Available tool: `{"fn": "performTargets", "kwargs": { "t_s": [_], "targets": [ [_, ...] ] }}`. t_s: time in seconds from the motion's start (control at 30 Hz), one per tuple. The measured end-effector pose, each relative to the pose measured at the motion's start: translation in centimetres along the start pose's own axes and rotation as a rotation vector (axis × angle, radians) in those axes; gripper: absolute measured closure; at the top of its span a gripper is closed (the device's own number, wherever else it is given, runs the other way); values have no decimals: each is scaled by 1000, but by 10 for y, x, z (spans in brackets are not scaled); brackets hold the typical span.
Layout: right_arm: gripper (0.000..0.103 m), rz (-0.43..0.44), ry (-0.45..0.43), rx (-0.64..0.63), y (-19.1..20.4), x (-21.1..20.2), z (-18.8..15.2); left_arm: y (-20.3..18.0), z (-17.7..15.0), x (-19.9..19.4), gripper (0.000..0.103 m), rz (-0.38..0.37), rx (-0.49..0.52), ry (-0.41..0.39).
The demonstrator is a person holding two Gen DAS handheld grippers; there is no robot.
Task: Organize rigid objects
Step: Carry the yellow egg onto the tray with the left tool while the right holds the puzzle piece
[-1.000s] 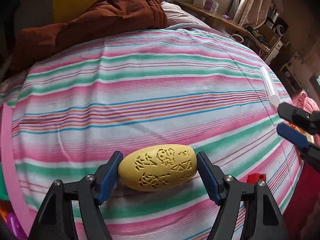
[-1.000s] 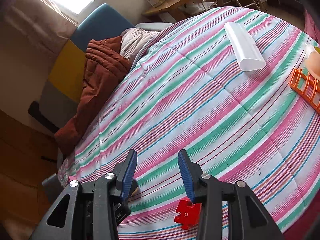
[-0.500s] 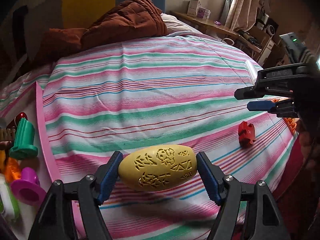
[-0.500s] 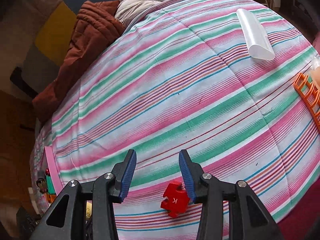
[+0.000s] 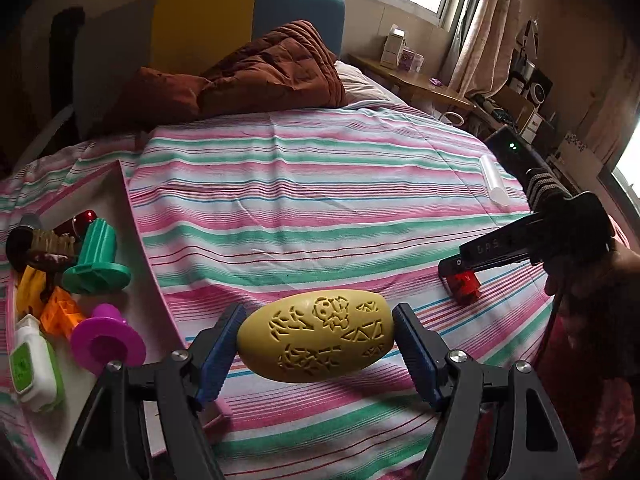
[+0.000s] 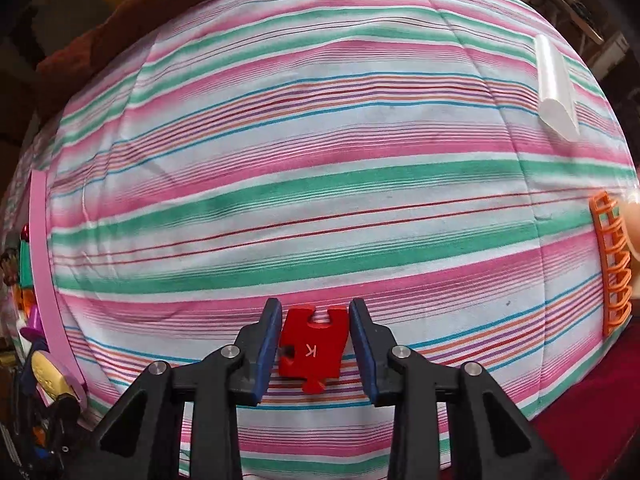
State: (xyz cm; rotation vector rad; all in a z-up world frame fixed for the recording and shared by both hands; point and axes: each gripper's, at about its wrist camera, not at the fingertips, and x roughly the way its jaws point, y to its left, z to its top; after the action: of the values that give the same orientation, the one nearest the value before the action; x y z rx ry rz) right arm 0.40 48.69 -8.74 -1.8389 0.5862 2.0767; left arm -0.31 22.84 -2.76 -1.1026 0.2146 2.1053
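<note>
Yellow carved egg-shaped block (image 5: 316, 340): clamped lengthwise between blue pads (image 5: 218, 354) of left gripper (image 5: 316, 350), jaws spread wide to span its long axis, both pads pressed against its ends. Held clear above striped bedspread (image 5: 320, 200), shadow cast on fabric beneath.

Red puzzle piece (image 6: 313, 350), marked with letter K: seated between blue pads (image 6: 269, 350) of right gripper (image 6: 314, 350), jaws narrowed to a small gap, both pads touching or nearly touching its side edges. Resting on bedspread or lifted: cannot tell. Same piece (image 5: 464, 286) visible from left wrist view under tip of right gripper (image 5: 460, 276).

Pink-rimmed tray (image 5: 132, 240) at left edge of bed, just beside left gripper. Contents:
- green flanged peg (image 5: 96, 260)
- purple flanged peg (image 5: 106, 340)
- orange block (image 5: 60, 312)
- white and green bottle (image 5: 36, 368)
- brush with dark handle (image 5: 44, 244)

White tube (image 6: 554, 84): lying on far right part of bedspread, well apart from both grippers.

Orange lattice rack (image 6: 610, 264): at right edge of bed.

Brown quilt (image 5: 256, 76): bunched at head of bed.
</note>
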Motion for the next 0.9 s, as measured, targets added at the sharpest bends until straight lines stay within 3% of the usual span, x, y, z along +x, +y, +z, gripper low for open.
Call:
{"fn": "performTargets", "kwargs": {
  "t_s": [0.07,0.17,0.3,0.43,0.9],
  "targets": [
    [72,5,-34,-62,19,0,-1,6,-3,-8,28,7,-10,-13],
    [72,157,-95,-130,49,-1,-3,19,-6,-18,28,28,-30,-29],
    [72,118,-228,-241,89,0,-2,40,-13,-31,28,58,-81,-42],
    [72,46,-267,-320,112,16,1,61,-21,-48,28,98,-122,-65],
    [70,33,-282,-371,115,19,1,162,-75,-108,28,271,-387,-91]
  ]
}}
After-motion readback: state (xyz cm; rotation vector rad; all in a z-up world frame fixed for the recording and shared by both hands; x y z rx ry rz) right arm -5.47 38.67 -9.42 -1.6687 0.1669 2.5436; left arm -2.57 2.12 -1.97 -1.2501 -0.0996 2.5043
